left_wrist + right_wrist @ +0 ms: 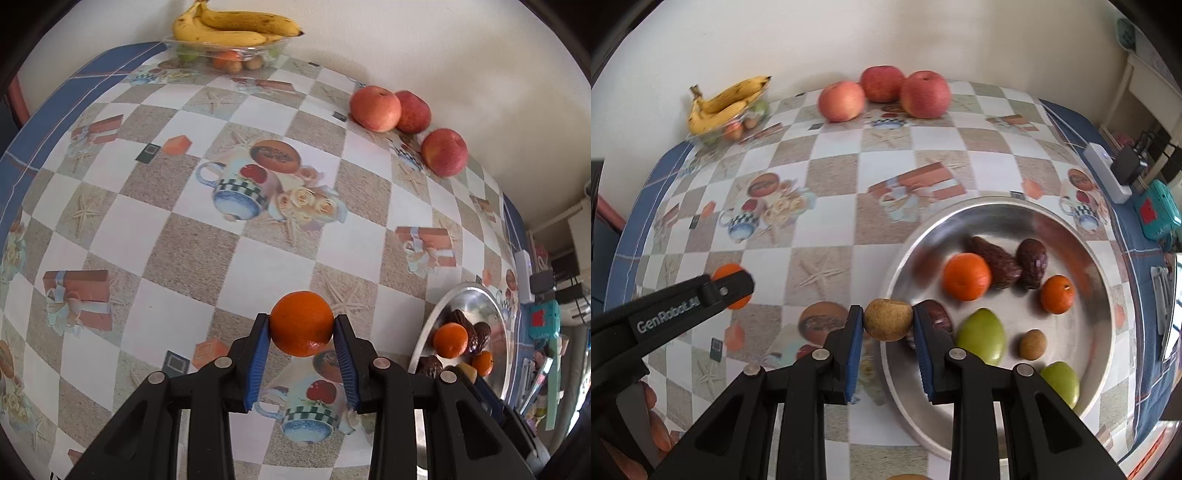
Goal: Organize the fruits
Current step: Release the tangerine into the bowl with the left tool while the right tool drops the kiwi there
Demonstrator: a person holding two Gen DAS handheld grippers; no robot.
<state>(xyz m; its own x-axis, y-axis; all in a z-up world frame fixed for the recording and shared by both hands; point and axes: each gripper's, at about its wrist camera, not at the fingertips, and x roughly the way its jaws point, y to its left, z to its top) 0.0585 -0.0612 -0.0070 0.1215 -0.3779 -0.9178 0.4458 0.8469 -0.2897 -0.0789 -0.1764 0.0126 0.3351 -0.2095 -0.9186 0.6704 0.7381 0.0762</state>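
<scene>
My left gripper point(302, 326) is shut on an orange tangerine point(301, 321), held above the patterned tablecloth; the right wrist view shows that gripper point(733, 286) at the left with the tangerine point(726, 271) partly hidden. My right gripper point(888, 319) is shut on a small round brown fruit point(888, 318) just over the left rim of the metal tray point(1071, 229). In the tray lie two tangerines point(967, 276), dark wrinkled fruits point(993, 258), two green fruits point(982, 334) and another brown fruit point(1032, 343).
Three red apples point(886, 94) sit by the far wall. A clear bowl point(229, 51) with bananas point(229, 26) on top stands in the far left corner. A white power strip point(1108, 170) and a teal object point(1158, 210) lie at the table's right edge.
</scene>
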